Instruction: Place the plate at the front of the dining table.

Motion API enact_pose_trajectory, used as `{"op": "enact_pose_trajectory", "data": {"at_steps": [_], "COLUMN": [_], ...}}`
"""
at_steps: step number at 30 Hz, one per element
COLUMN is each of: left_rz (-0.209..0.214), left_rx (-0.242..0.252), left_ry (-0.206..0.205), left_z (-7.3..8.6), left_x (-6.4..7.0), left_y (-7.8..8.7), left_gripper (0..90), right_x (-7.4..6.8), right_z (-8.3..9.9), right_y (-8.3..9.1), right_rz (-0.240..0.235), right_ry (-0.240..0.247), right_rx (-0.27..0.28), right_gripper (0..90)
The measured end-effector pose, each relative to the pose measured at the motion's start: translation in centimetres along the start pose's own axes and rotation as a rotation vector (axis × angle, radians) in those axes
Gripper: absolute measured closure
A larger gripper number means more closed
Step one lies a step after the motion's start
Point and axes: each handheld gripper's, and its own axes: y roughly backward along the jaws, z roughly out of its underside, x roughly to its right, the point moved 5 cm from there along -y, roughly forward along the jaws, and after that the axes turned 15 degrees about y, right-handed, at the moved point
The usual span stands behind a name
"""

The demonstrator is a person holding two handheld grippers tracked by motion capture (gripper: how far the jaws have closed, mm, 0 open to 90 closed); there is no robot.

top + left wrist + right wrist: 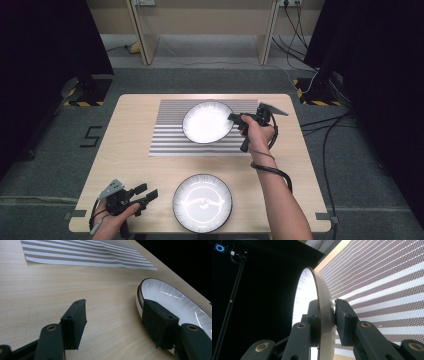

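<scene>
Grey floor (45, 150), black curtains (45, 40), cables (330, 130)

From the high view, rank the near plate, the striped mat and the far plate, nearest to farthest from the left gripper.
1. Near plate: just right of the left gripper, at the table's front edge.
2. Striped mat: farther up the table, at mid-table.
3. Far plate: on the mat's far right part, its rim clamped by the right gripper.

A light wooden table (130, 150) is carrying a striped mat (170, 135) — lying flat toward its far side. Nearer than the mat, a white plate (202, 202) with a dark rim is sitting directly on the wood — by the near edge.
</scene>
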Motion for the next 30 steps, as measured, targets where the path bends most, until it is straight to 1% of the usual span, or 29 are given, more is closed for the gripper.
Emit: {"op": "enact_pose_trajectory", "data": {"at_steps": [6,10,17,19,23,30], "left_rz": [0.0,0.001,0.003,0.001,0.0,0.001], "left_rx": [0.001,0.0,-0.001,-0.001,-0.002,-0.002], "left_ry": [0.002,0.002,0.002,0.003,0.003,0.004], "left_z": [0.0,0.0,0.0,0.0,0.0,0.0], "left_x": [-0.1,0.0,0.0,-0.1,-0.1,-0.1], "left_y": [0.0,0.0,0.0,0.0,0.0,0.0], "left_gripper": [36.1,36.1,36.1,36.1,36.1,36.1], "right_x": [0.1,0.4,0.7,0.7,0.7,0.7], "right_z": [-0.3,-0.4,-0.7,-0.9,-1.1,-1.6], "right_y": [-0.2,-0.4,-0.4,-0.5,-0.5,-0.8], "right_rz": [-0.004,0.007,0.01,0.01,0.015,0.018], "right_ry": [-0.014,-0.018,-0.03,-0.039,-0.032,-0.041], "right_rx": [0.007,0.006,0.009,0.014,0.017,0.022], "right_gripper": [74.7,74.6,74.6,74.6,74.5,74.5]}}
